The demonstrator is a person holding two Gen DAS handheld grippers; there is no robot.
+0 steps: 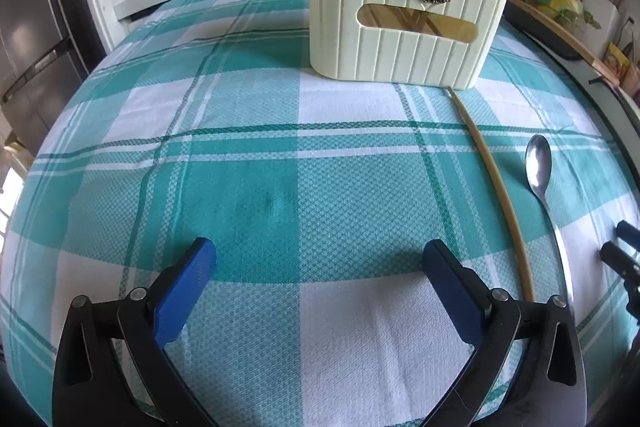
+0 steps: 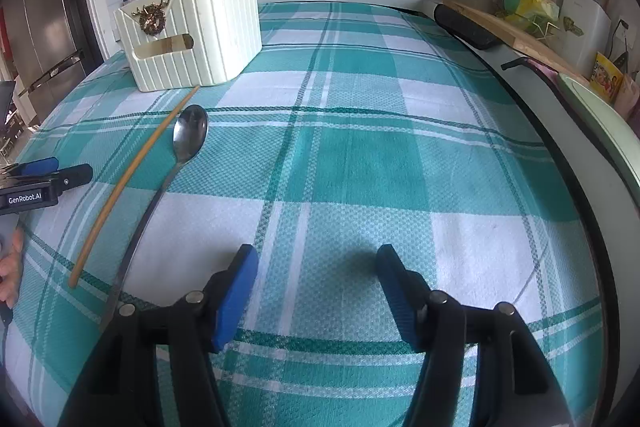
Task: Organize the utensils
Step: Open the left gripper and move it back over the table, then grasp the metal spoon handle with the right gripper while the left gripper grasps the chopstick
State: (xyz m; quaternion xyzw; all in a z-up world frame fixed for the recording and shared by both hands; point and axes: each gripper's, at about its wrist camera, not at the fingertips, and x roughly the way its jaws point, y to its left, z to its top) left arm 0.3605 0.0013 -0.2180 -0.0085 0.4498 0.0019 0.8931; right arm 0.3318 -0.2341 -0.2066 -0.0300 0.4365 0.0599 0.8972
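Bench [image 2: 360,167]: covered by a teal-and-white checked cloth.
Utensil holder [image 1: 400,19]: cream, ribbed, upright at the far side, chopsticks inside.
Left gripper [image 1: 320,263]: jaws wide open over bare cloth, holding nothing.
Right gripper [image 2: 316,267]: jaws apart, holding nothing.
Chopstick [image 2: 132,183]: 1, flat, just beside the spoon.
Spoon [image 2: 188,135]: flat, bowl toward the holder.

Open area: the checked cloth on the bench [image 2: 360,155] lies bare ahead of both grippers, from the near edge to the far edge.
Far obstacle: cream utensil holder [image 1: 404,15] stands upright at the far left, chopsticks protruding from its top.
Flat obstacles: single chopstick [image 2: 128,183] and spoon [image 2: 188,135] lie side by side, just apart, between the two grippers.
Right margin: cutting board [image 2: 516,35] and dark tray [image 2: 464,25] lie beyond the bench's right edge.
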